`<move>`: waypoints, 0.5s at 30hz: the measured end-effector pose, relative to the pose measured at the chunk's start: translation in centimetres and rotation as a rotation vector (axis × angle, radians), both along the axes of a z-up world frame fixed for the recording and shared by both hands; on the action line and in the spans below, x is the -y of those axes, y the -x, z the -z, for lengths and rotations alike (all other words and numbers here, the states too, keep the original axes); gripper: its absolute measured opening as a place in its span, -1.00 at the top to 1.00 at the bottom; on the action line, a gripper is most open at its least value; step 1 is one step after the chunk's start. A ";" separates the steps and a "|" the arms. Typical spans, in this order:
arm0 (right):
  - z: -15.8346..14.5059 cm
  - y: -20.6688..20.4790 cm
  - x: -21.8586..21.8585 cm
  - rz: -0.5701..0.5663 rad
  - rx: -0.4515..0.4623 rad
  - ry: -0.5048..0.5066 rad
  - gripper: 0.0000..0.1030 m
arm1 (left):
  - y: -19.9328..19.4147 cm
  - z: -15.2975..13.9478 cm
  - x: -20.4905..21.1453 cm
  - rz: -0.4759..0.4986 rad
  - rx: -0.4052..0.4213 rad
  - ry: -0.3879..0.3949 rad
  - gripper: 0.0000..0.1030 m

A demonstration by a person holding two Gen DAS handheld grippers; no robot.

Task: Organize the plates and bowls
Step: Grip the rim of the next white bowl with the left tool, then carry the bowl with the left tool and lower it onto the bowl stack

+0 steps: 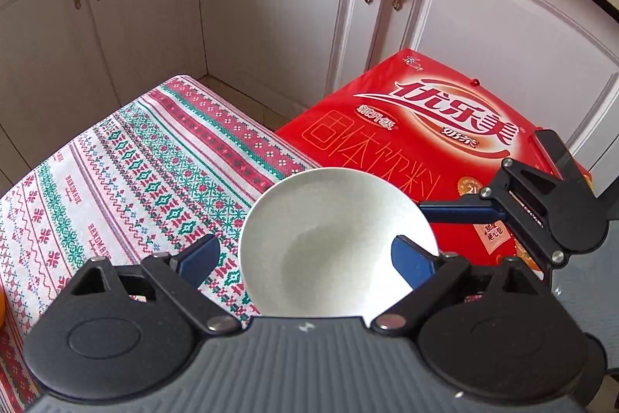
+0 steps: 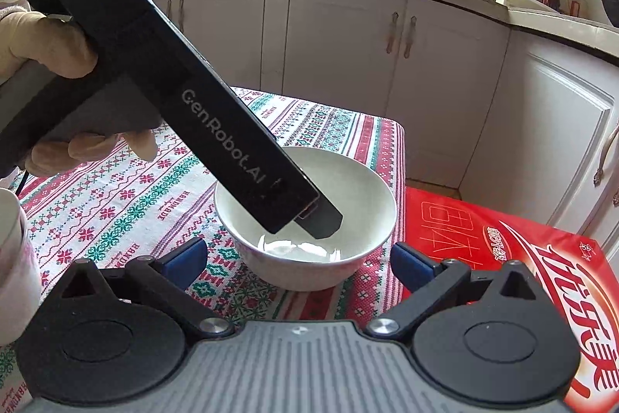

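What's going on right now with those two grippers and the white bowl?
Left gripper open, one finger inside white bowl, rim between jaws, not pinched. Right gripper open, just short of bowl. Red box beside table edge; nothing blocking.

Left gripper (image 1: 309, 254) fingers spread wide, right gripper (image 2: 298, 258) fingers likewise apart

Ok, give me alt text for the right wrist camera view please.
A white bowl sits on a patterned tablecloth with the left claw reaching into it from above, held by a gloved hand. The right claw is open just short of the bowl, a red box beside it.
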State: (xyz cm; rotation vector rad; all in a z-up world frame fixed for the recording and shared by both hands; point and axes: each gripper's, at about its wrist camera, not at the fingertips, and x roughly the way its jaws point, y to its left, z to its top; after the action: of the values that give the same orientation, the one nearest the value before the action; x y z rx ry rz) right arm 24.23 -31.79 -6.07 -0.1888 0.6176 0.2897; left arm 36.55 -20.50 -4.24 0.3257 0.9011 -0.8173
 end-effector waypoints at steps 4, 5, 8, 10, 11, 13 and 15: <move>0.1 -0.1 0.1 0.010 0.008 -0.002 -0.93 | -0.3 0.3 0.3 0.012 -0.014 0.006 -0.69; 0.1 -0.1 0.2 0.012 0.010 -0.006 -0.91 | -0.3 0.3 0.3 0.015 -0.022 0.009 -0.65; 0.0 -0.2 0.4 0.004 0.011 -0.018 -0.83 | -0.4 0.4 0.5 0.020 -0.029 0.012 -0.55; 0.0 -0.2 0.4 0.001 0.011 -0.018 -0.74 | -0.4 0.4 0.4 0.021 -0.028 0.014 -0.52; 0.0 -0.2 0.4 0.002 0.011 -0.019 -0.74 | -0.5 0.4 0.4 0.020 -0.028 0.015 -0.51; 0.0 -0.2 0.4 0.003 0.011 -0.020 -0.74 | -0.5 0.4 0.4 0.018 -0.030 0.015 -0.48; 0.0 -0.2 0.3 0.005 0.010 -0.019 -0.74 | -0.5 0.3 0.3 0.017 -0.033 0.016 -0.47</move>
State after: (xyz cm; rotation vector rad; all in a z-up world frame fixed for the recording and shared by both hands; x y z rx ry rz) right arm 24.46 -32.13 -6.03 -0.1705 0.6056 0.2897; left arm 37.09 -20.81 -4.58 0.3070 0.9229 -0.8472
